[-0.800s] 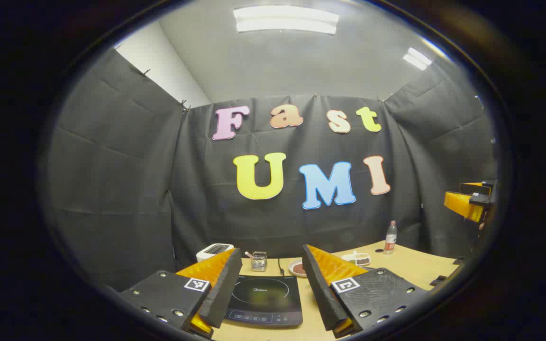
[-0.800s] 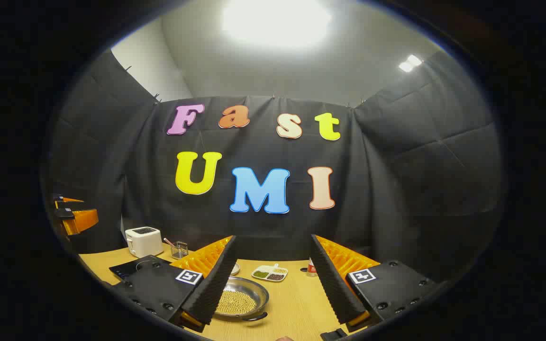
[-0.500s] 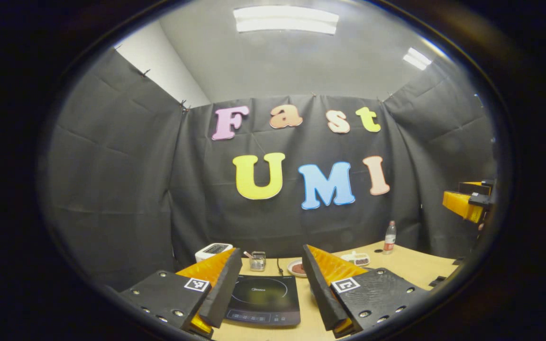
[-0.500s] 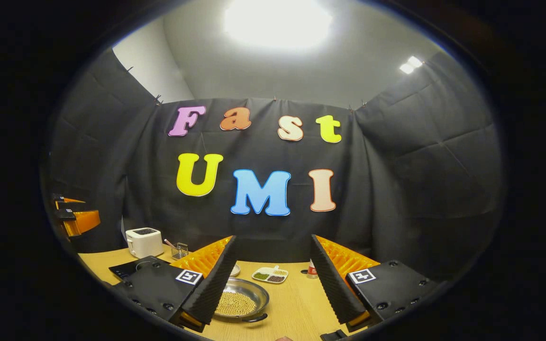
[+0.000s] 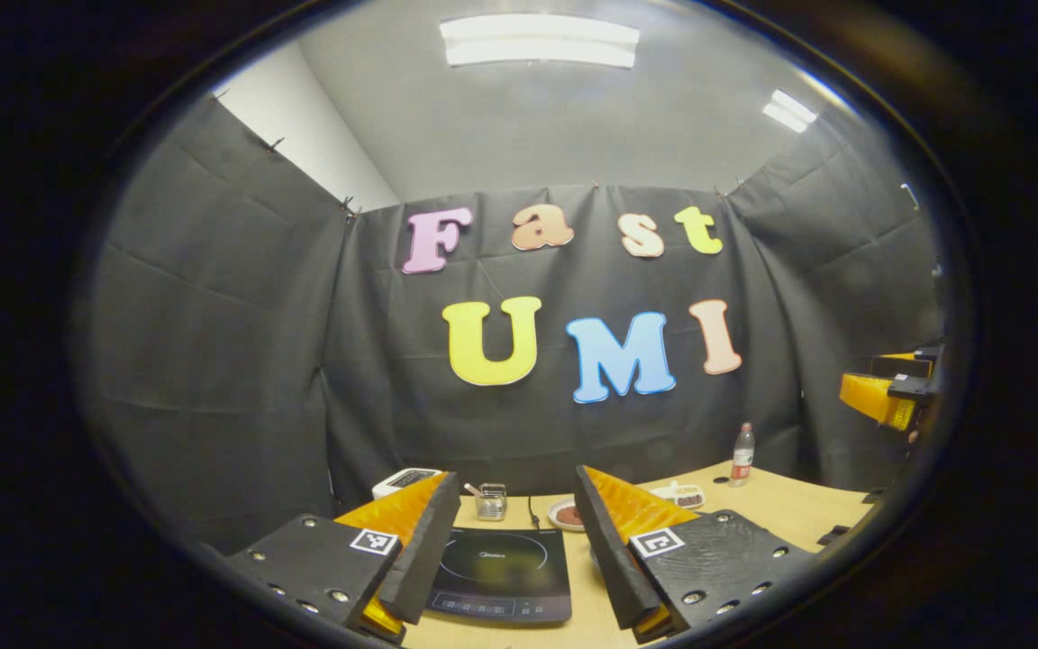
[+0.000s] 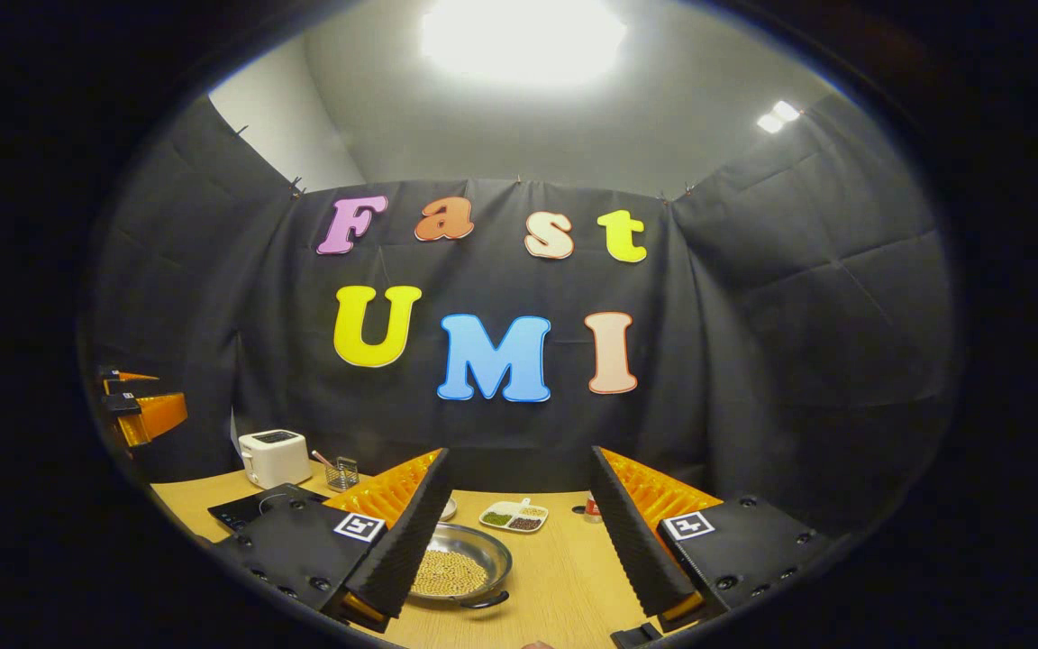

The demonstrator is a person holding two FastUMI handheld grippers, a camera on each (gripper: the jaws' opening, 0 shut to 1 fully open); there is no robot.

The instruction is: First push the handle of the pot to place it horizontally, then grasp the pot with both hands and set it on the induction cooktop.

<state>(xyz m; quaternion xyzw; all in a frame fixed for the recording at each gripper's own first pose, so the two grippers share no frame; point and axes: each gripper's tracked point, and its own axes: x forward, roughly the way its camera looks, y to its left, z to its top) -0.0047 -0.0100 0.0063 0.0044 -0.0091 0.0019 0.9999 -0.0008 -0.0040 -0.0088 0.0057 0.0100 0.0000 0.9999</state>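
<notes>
A shallow steel pot (image 6: 463, 566) full of pale beans sits on the wooden table (image 6: 564, 577) in the right gripper view. Its dark loop handle (image 6: 488, 602) points toward the camera. My right gripper (image 6: 520, 460) hovers above it, open, with the pot partly behind the left finger. In the left gripper view the black induction cooktop (image 5: 503, 572) lies between the fingers of my left gripper (image 5: 516, 487), which is open and holds nothing. The cooktop (image 6: 244, 510) also shows left of the pot. Each gripper appears high at the other view's edge: right gripper (image 5: 887, 392), left gripper (image 6: 139, 406).
A white toaster (image 6: 274, 457) and a small wire basket (image 6: 343, 471) stand at the back left. A divided dish of beans (image 6: 513, 516) and a bottle (image 5: 742, 452) lie farther back. A small dish with red contents (image 5: 566, 515) sits behind the cooktop.
Both views have shifted only slightly, as the hands drift a little. Both grippers stay open and nothing on the table has moved.
</notes>
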